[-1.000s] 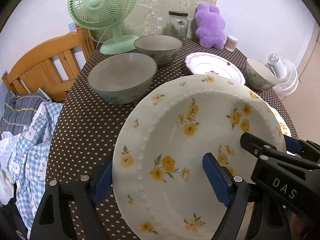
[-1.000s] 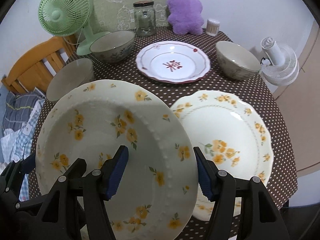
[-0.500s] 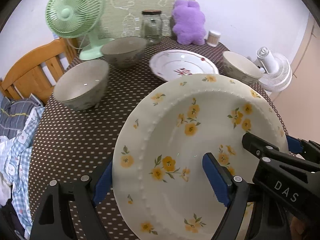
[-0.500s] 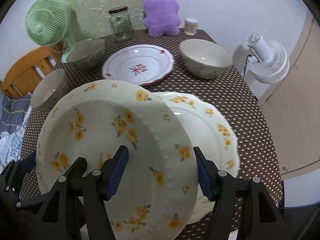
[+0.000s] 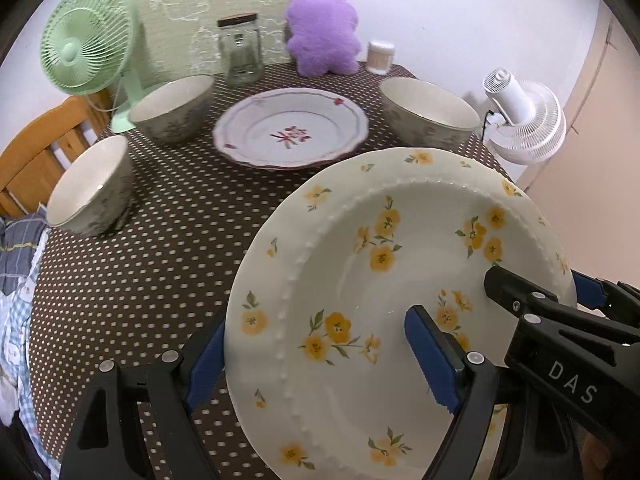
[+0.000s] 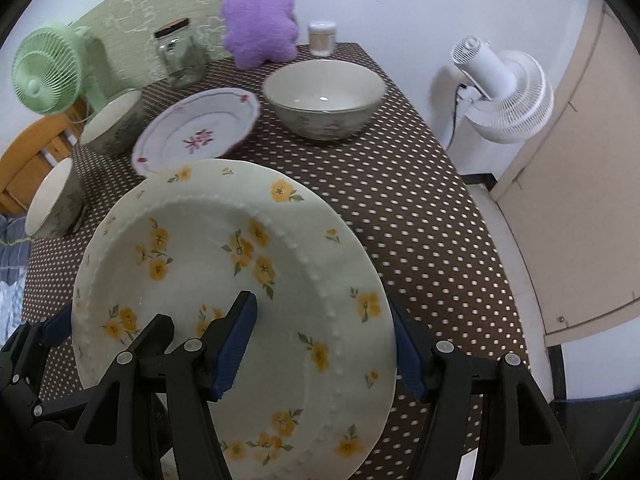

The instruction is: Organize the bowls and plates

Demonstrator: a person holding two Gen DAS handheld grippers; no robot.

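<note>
Both grippers hold one cream plate with yellow flowers [image 5: 400, 280], also in the right wrist view [image 6: 240, 280], tilted above the near table. My left gripper [image 5: 316, 352] is shut on its left rim. My right gripper [image 6: 324, 344] is shut on its right rim; it also shows in the left wrist view [image 5: 560, 320]. A white plate with red flowers [image 5: 290, 132] lies mid-table. Three grey bowls stand around it: left [image 5: 90, 188], back left [image 5: 172, 108], right [image 5: 430, 112]. The other yellow-flower plate is hidden under the held one.
At the back of the brown dotted table [image 5: 160, 260] stand a green fan [image 5: 88, 44], a glass jar [image 5: 240, 50], a purple plush [image 5: 322, 28] and a small white pot [image 5: 380, 56]. A wooden chair [image 5: 32, 148] is left, a white fan [image 6: 504, 88] right.
Both grippers have carried the held plate to the right. The second yellow-flower plate, visible on the right before, is now hidden beneath the held plate.
</note>
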